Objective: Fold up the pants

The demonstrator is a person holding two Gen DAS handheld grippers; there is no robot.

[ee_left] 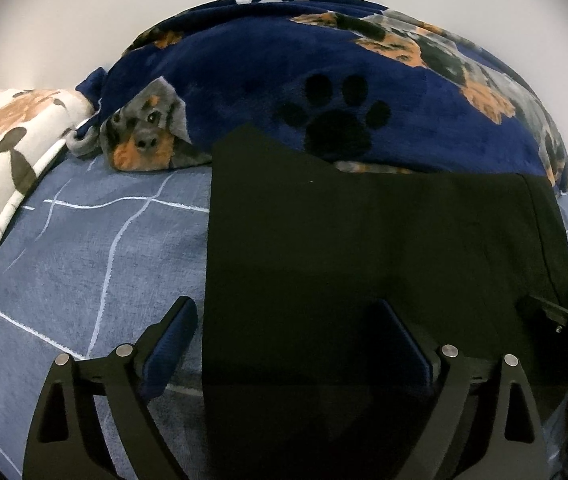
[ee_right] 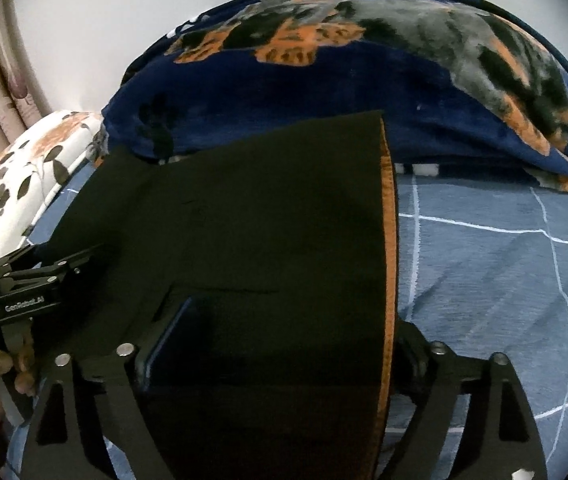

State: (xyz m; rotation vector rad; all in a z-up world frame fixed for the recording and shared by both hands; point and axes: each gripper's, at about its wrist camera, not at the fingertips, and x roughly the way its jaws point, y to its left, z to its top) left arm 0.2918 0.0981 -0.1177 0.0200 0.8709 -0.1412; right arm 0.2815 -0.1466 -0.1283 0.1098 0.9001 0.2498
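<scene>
While the fingers stood apart:
Pants: black, flat on the blue checked sheet.
Left gripper: spread over the pants' edge, clamping nothing.
Right gripper: likewise.

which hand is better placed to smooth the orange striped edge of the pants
Right. The right gripper straddles the black pants' orange side stripe, fingers open. The left gripper sits at the opposite edge.

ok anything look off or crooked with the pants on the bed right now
Slightly. The black pants lie flat on the blue checked sheet, but their far edge is stepped: the far-left corner juts onto the dog-print blanket. Both grippers, left and right, are open over the near edge.
</scene>
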